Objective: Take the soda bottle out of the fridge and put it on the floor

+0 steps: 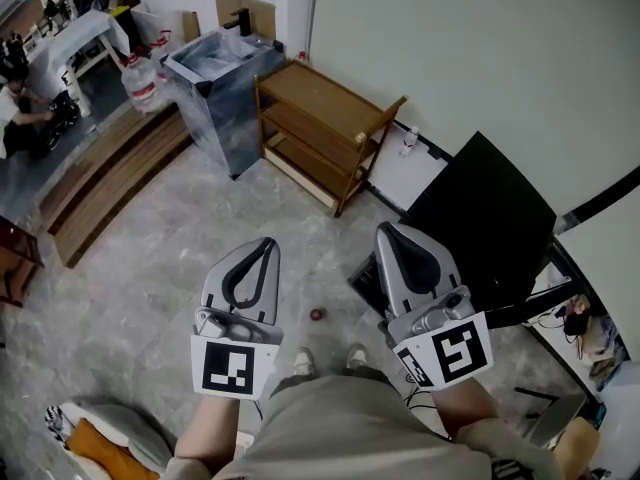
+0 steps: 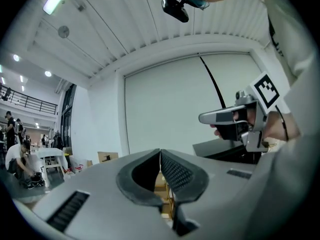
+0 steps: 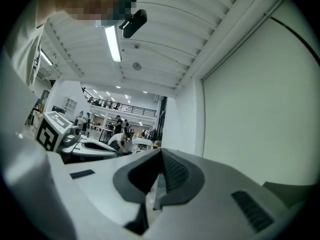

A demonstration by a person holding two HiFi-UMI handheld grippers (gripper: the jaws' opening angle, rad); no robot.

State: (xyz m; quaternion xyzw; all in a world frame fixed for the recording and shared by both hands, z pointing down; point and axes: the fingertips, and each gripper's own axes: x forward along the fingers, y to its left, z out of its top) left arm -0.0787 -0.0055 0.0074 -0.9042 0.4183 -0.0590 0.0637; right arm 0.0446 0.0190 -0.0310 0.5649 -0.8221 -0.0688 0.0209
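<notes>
My left gripper (image 1: 268, 245) and right gripper (image 1: 386, 232) are both clenched tight with nothing between the jaws, held side by side above the floor (image 1: 170, 228). The only small bottle (image 1: 408, 140) I can spot stands beside the wooden shelf (image 1: 325, 118), well apart from both.

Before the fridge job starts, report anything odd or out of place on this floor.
A small red object lies alone on the floor just ahead of the person's shoes; too small to identify. A clear bottle stands by the wall beside the wooden shelf.
</notes>
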